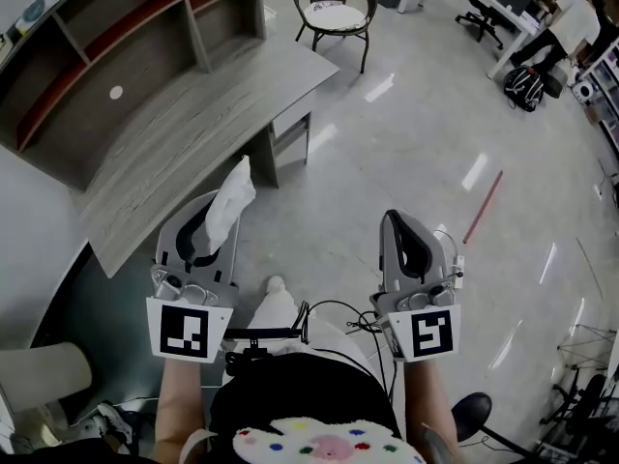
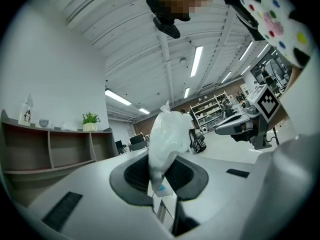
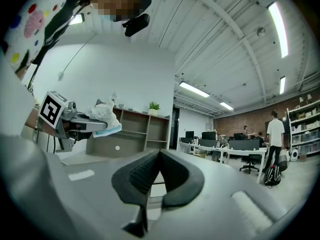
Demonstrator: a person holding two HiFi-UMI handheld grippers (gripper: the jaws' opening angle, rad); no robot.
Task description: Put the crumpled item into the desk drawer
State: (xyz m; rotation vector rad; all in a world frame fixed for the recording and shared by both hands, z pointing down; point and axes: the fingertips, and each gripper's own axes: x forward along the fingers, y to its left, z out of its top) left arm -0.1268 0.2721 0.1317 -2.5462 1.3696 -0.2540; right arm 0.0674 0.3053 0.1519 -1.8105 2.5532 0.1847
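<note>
A crumpled white plastic item point(image 1: 232, 199) with a bit of blue at its lower end sticks up from between the jaws of my left gripper point(image 1: 211, 224), which is shut on it. In the left gripper view the crumpled item point(image 2: 167, 136) stands pinched between the dark pads of the left gripper point(image 2: 161, 178). My right gripper point(image 1: 406, 232) is held level beside it, shut and empty, its pads meeting in the right gripper view point(image 3: 159, 166). The grey wooden desk point(image 1: 184, 138) lies ahead on the left. Its drawer front point(image 1: 291, 116) under the near corner looks closed.
A shelf unit point(image 1: 116, 37) backs the desk. A round chair point(image 1: 335, 10) with a white cushion stands beyond the desk corner. Shiny floor point(image 1: 426, 143) spreads to the right, with office desks, a backpack point(image 1: 525, 87) and people far off.
</note>
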